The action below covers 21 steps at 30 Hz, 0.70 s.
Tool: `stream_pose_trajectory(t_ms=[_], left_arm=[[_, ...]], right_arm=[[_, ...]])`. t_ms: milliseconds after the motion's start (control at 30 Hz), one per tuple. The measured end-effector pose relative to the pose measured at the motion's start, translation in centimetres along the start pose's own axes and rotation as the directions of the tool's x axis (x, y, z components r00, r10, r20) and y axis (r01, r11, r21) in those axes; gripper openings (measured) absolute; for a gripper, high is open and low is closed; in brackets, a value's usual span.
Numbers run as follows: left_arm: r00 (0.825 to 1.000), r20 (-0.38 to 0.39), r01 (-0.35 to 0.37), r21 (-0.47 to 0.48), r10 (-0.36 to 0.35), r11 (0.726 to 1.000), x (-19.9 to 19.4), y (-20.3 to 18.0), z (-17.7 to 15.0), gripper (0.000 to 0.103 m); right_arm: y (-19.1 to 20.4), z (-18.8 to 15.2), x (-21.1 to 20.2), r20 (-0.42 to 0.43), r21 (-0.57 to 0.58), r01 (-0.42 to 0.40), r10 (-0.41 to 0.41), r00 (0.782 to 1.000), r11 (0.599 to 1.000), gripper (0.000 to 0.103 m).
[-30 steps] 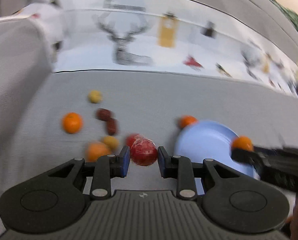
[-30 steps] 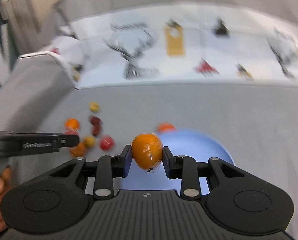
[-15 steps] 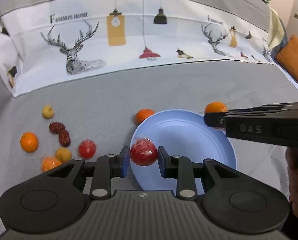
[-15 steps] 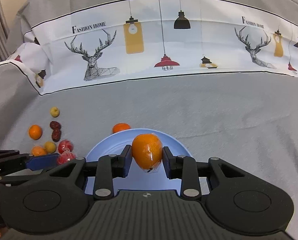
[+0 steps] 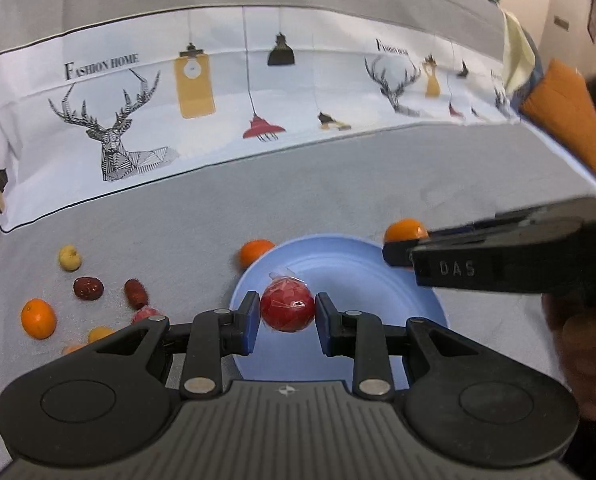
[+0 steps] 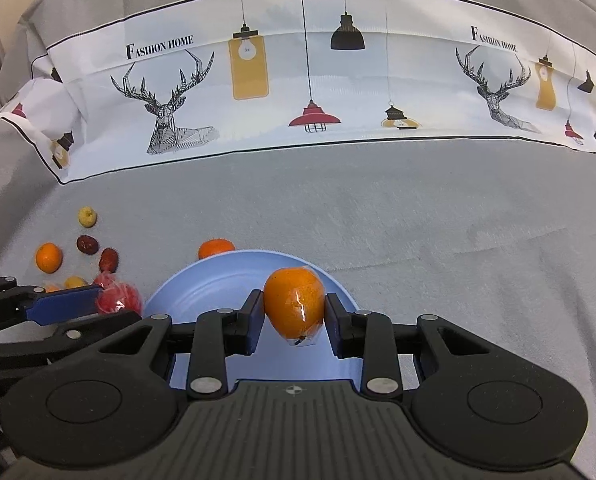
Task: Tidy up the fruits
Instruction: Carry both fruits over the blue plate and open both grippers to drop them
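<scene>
Two fruits are in hand at once, both held over the blue plate, so the step under way looks like delivery rather than pickup. Nearest the left wrist camera, the left gripper is clamped on a wrapped red fruit above the plate's near-left part; in the right wrist view the right gripper pinches a wrapped orange fruit over the plate's middle. The plate itself appears bare, with nothing yet resting in it. Next, I judge, each gripper should lower toward the plate and part its fingers gently, since round fruit released from height could roll off the shallow rim; the two tools also sit near each other, so staggering the releases seems wise. Just behind the plate's far-left edge lies an orange. Farther left on the grey tabletop, a loose cluster waits: another orange, two dark dates, a small yellow fruit and others partly hidden.
</scene>
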<state>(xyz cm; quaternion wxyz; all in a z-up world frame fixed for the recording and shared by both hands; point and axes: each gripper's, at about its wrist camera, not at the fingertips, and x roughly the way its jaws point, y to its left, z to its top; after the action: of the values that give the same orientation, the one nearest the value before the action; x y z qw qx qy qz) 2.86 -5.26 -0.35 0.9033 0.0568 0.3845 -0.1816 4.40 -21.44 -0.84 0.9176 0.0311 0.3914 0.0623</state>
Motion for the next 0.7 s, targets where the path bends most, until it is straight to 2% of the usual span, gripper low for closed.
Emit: stream_pose_trajectory(t_ms=[133, 300, 600, 700], left_arm=[[0.999, -0.044, -0.018, 0.046, 0.02, 0.999, 0.9, -0.4, -0.5, 0.033], [0.994, -0.101, -0.029, 0.057, 0.034, 0.998, 1.8, -0.1, -1.0, 0.033], [0.995, -0.095, -0.001, 0.058, 0.006, 0.998, 1.6, -0.3, -1.1, 0.033], [0.995, -0.097, 0.006, 0.049, -0.001, 0.999, 1.6, -0.2, -1.0, 0.044]], right_arm=[[0.0, -0.2, 0.2, -0.011, -0.012, 0.008, -0.009, 1.0, 1.0, 0.034], [0.1, -0.3, 0.6, -0.026, -0.019, 0.014, -0.015, 1.0, 1.0, 0.034], [0.5, -0.4, 0.8, -0.036, -0.039, 0.023, -0.024, 0.999, 0.999, 0.034], [0.5, -0.5, 0.8, -0.038, -0.042, 0.025, -0.026, 0.999, 0.999, 0.034]])
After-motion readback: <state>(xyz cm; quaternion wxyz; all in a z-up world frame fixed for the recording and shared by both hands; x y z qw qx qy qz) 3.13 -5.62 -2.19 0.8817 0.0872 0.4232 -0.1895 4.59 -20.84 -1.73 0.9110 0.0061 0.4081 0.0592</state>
